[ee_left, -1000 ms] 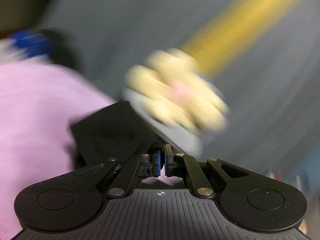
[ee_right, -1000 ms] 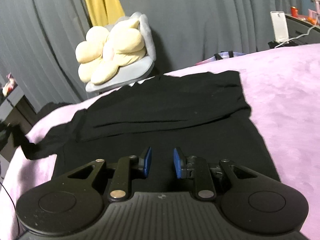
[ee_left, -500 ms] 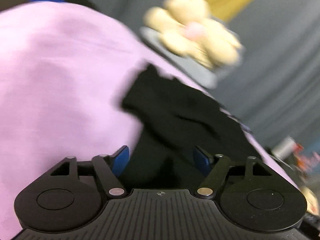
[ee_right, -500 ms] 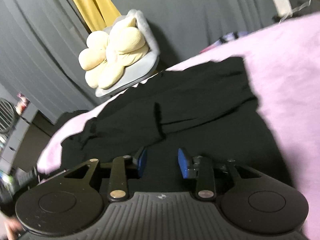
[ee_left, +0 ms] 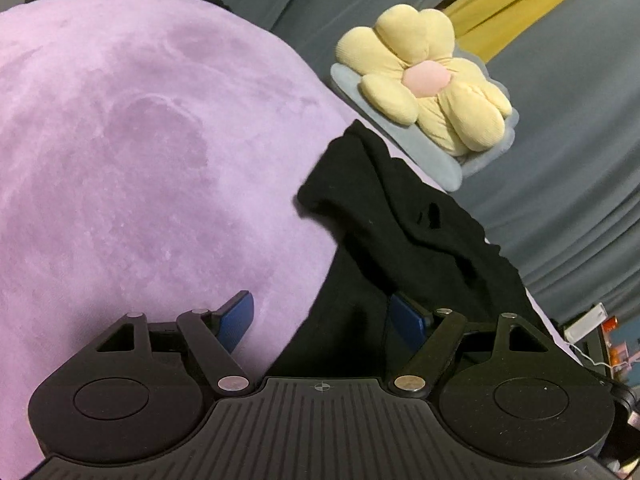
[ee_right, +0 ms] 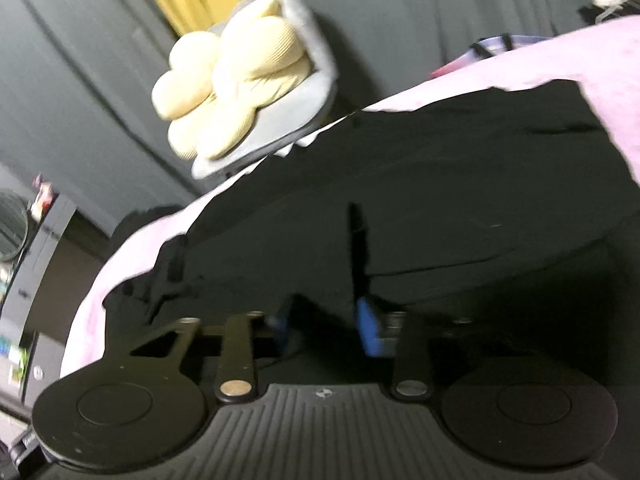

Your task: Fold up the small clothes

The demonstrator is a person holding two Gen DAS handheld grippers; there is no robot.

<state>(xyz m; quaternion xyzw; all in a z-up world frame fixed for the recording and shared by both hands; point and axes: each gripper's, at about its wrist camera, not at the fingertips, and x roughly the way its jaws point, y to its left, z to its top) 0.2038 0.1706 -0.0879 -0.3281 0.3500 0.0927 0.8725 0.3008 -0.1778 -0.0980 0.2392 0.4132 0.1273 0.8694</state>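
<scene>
I saw the black garment (ee_left: 404, 216) partly folded on the purple blanket (ee_left: 132, 152). My left gripper (ee_left: 320, 312) was spread wide, my right gripper (ee_right: 326, 326) parted, both empty. Soft, limp cloth; I judged a hem corner best to pinch.

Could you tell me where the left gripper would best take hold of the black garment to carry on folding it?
Probably the bunched corner of the black garment, where cloth stands up off the purple blanket in a ridge. The left gripper, its jaws wide open, could come from the blanket side and close across that ridge; the flat parts offer no edge to pinch.
</scene>
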